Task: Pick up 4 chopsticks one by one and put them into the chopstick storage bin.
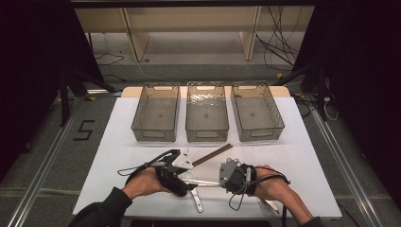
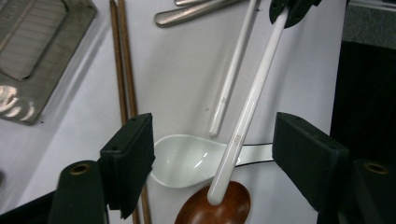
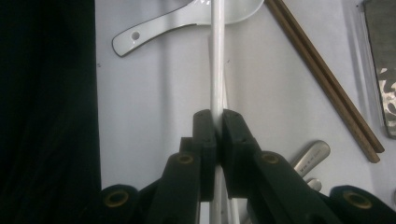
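One long white plastic chopstick (image 3: pixel 217 56) is pinched in the right hand-held gripper (image 3: pixel 217 122); the left hand-held gripper (image 2: pixel 212 154), jaws spread astride it, should close squarely without nudging the white ceramic spoon (image 2: pixel 184 159).

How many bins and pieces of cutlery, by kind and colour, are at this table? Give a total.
Bins: 3
Brown chopsticks: 2
White chopsticks: 2
White spoon: 1
Brown spoon: 1
Metal handles, kind unclear: 2
Total: 11
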### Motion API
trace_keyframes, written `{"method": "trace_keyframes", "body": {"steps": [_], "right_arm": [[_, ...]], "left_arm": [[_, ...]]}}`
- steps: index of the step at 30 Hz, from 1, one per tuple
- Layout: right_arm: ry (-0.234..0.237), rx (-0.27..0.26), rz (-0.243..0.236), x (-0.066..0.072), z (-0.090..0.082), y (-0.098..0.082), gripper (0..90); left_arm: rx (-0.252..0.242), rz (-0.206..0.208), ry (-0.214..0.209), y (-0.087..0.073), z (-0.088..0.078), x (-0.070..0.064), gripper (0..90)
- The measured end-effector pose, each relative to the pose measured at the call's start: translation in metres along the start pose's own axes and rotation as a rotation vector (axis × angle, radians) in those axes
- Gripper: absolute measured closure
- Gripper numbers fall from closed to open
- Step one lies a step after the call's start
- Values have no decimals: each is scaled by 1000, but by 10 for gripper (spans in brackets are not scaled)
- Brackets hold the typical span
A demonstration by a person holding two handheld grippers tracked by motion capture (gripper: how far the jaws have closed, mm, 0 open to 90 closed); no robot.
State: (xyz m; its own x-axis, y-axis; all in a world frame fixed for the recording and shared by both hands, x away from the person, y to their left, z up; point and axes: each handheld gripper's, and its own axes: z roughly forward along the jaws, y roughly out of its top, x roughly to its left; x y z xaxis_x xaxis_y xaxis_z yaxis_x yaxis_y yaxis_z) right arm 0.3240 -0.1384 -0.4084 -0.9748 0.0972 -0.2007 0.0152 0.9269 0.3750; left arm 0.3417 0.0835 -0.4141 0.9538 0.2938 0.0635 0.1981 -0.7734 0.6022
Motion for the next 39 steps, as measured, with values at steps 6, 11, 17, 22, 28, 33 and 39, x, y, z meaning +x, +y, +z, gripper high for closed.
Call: {"method": "trace_keyframes", "body": {"steps": [6,11,17,22,28,33,39], "right_arm": [[7,-3,-14,2,0,3,856],[6,-7,-14,3,0,5,856],[12,-11,-22,5,1,7,856],[15,-14,-35,6,2,9,856],[16,-14,-40,6,2,9,857],[14,-11,-45,6,3,9,856],[14,-3,-75,8,4,9,849]], "left_arm": [[29,3,-18,2,4,-1,363],[58,-2,-40,2,7,-1,387],[76,10,-40,2,10,-2,438],[85,35,-64,3,12,-5,561],[93,60,-84,3,16,-6,646],[103,88,-108,4,17,-10,756],[115,128,-134,4,17,-14,803]]}}
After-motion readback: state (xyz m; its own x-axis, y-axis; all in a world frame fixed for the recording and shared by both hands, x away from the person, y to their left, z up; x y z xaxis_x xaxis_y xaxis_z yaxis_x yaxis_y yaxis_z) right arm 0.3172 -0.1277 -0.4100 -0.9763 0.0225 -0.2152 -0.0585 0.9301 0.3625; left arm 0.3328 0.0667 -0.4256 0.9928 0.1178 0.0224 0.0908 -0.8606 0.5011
